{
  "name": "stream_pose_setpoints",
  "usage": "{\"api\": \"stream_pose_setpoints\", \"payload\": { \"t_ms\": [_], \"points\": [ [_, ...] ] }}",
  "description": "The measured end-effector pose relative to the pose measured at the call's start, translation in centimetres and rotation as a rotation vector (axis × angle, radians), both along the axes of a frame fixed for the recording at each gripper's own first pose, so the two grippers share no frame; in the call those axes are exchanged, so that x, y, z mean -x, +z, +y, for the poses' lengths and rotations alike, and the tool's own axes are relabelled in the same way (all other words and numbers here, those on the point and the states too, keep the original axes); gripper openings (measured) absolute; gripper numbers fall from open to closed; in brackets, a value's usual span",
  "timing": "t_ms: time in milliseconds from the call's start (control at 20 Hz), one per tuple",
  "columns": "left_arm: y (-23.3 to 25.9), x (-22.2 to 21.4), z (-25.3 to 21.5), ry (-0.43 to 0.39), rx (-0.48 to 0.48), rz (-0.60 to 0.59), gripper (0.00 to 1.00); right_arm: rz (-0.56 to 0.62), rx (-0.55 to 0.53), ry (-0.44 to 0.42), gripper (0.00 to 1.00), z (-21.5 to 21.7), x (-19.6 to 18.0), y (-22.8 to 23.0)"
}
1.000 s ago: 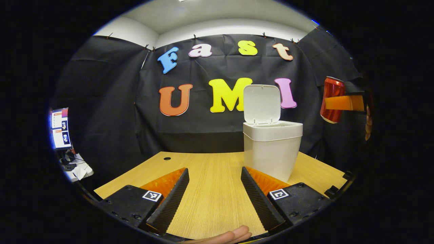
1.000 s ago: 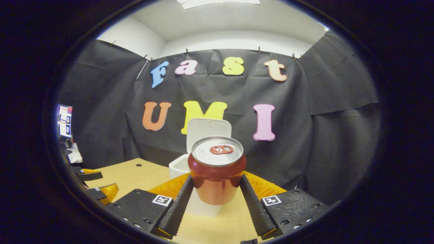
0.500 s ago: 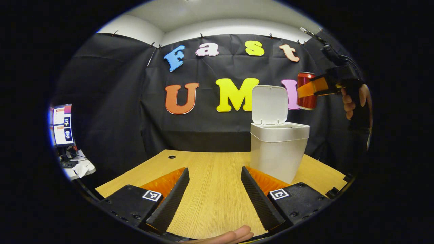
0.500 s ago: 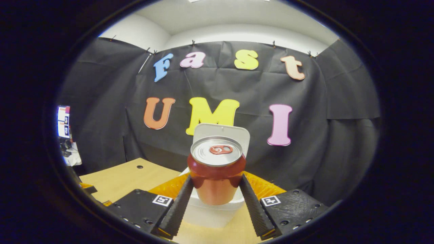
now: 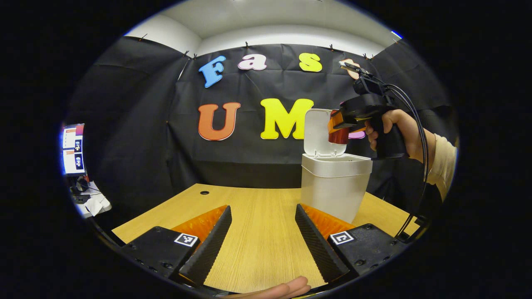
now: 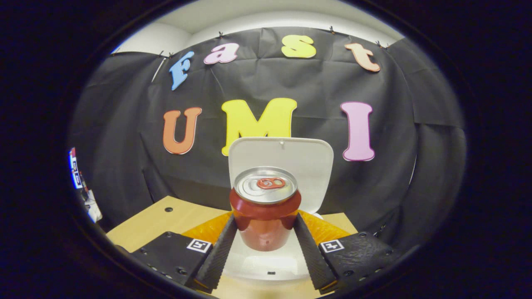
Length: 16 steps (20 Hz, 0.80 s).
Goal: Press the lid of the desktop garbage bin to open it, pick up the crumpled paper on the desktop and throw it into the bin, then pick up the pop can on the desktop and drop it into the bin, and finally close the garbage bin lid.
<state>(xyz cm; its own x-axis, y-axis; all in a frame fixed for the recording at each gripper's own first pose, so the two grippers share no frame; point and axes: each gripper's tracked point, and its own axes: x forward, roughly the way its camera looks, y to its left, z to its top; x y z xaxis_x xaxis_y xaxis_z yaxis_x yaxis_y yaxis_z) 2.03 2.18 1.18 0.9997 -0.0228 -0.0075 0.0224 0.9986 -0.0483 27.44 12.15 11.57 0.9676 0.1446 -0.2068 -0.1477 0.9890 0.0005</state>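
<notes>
Right tool [image 6: 264, 232] grips the red pop can [image 6: 265, 207] upright, both fingers pressed to its sides, directly above the white bin's [image 5: 334, 187] open mouth; raised lid [image 6: 286, 166] stands just behind the can. In the left gripper view the same tool [image 5: 337, 124], w/ the person's hand [image 5: 399, 133] on its handle and a cream sleeve [image 5: 440, 164] behind, holds the can [image 5: 338, 135] over the bin rim, in front of the lid [image 5: 318, 133]. Left tool [image 5: 262, 236] hangs low over the wooden tabletop [image 5: 257, 220], fingers spread wide apart w/ nothing between them, bin just beyond its right finger. A fingertip [image 5: 286, 288] shows at the bottom edge. Monitor [image 5: 71, 149] glows at far left.
</notes>
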Motion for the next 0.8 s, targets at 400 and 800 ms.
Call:
{"api": "stream_pose_setpoints", "payload": {
  "t_ms": [400,800],
  "points": [
    [-1.2,-0.7,1.1,0.019,0.012,0.041,0.99,0.124,-0.003,-0.021,0.81,-0.8,-3.3,-2.9],
    [-1.6,-0.8,0.8,0.002,0.001,0.057,0.99,0.157,-0.049,0.008,0.83,-0.5,-2.4,-2.3]
  ]
}}
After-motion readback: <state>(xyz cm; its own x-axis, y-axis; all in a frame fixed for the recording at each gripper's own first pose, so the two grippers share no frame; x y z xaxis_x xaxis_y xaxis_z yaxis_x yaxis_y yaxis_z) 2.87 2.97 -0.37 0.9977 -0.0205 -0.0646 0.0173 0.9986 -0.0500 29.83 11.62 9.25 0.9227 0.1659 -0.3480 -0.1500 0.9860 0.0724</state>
